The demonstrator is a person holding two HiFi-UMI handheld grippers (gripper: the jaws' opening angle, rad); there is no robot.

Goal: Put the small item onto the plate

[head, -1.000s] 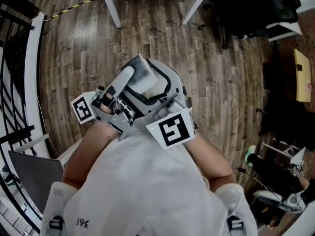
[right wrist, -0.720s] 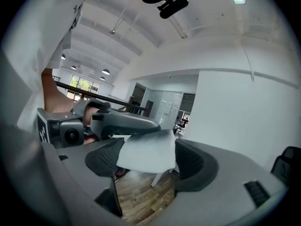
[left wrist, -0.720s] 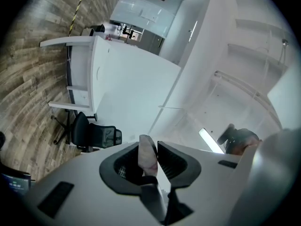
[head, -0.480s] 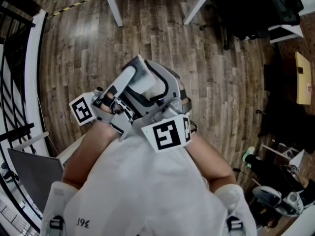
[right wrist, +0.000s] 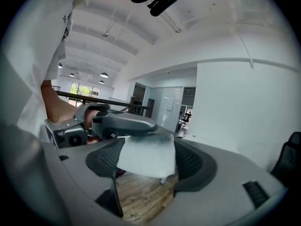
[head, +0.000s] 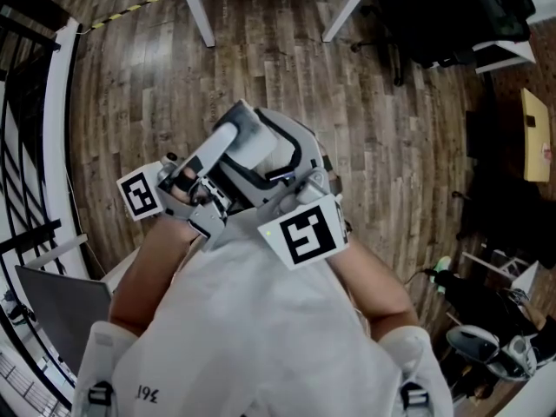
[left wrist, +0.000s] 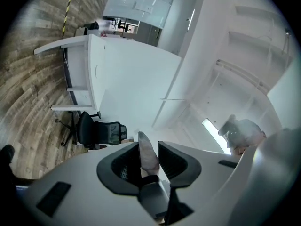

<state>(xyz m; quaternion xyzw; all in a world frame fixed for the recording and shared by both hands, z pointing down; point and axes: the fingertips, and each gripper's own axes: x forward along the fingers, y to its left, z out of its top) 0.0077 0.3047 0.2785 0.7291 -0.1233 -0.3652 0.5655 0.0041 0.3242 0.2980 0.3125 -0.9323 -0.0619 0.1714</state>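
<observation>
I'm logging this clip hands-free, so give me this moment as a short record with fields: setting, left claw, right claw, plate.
setting: a person stands over a wooden floor
left claw: jaws narrowly apart, with a thin flat piece edge-on between them; unclear whether the pads press on it
right claw: jaws wide and have just been closing; a white flat piece reaches from pad to pad; unclear whether it is gripped
plate: in no view
small item: cannot be identified with certainty

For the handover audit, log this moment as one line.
left gripper: shut on white slab | right gripper: jaws just been closing on same slab | plate: not in view
</observation>
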